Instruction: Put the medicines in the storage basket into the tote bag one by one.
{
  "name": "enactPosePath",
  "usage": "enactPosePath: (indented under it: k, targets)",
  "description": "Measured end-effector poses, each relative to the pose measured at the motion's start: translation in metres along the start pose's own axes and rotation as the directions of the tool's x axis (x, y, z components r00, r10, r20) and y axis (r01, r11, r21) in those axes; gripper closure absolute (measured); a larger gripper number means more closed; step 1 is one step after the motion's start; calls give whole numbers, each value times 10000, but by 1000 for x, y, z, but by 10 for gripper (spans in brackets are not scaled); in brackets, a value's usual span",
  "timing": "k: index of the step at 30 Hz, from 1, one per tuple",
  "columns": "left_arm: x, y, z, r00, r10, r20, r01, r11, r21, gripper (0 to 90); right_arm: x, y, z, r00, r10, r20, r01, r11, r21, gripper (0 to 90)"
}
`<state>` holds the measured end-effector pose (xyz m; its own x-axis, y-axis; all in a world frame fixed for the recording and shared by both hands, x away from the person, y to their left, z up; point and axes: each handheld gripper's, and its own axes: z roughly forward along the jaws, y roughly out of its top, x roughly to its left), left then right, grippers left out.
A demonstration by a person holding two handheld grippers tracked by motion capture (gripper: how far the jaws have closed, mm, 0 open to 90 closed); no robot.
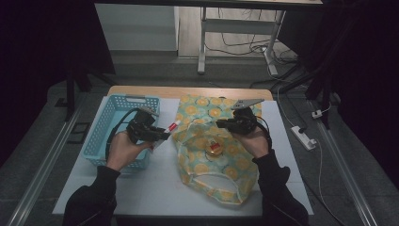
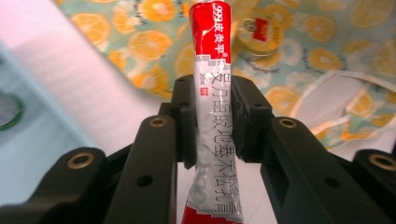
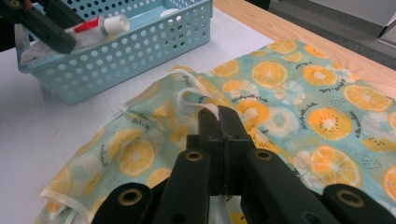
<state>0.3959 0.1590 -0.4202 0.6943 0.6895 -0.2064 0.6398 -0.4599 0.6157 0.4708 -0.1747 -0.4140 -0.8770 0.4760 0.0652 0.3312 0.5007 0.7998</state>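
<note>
left gripper (image 1: 162, 134) clamps a tube (image 2: 212, 116) across its middle, jaws pressed on both flat sides. right gripper (image 1: 220, 125) is clenched on the white-edged rim of the bag (image 3: 280, 98), pinching a fold of it. bag: large cloth sack, teal with orange citrus slices, lying crumpled on the white table (image 1: 155, 183) to the right of the basket (image 1: 101, 127), its mouth open toward the person. basket: pale blue, perforated, at the table's left. tube: slim, silver body with grey printed characters, red at both ends, white cap; held above the gap between basket and bag, just off the basket's near right corner, cap toward the bag. tin (image 1: 215, 149): small, round, gold with a red label, lying on the bag. tube's lower end is cut off in the left gripper view; its print is too soft to read. a round object in the basket is blurred.
</note>
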Motion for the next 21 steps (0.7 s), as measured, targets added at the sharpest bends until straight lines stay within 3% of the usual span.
enactPosePath:
  k: [13, 21]
  targets:
    - [-27, 19, 30, 9952, 525, 826, -546, 9982, 236, 727, -1, 1, -3, 10000, 14, 53, -14, 9999, -128, 900]
    - [-44, 28, 48, 9901, 942, 1038, -988, 9943, 396, 726, -1, 1, -4, 10000, 6, 62, -5, 9998, -222, 900]
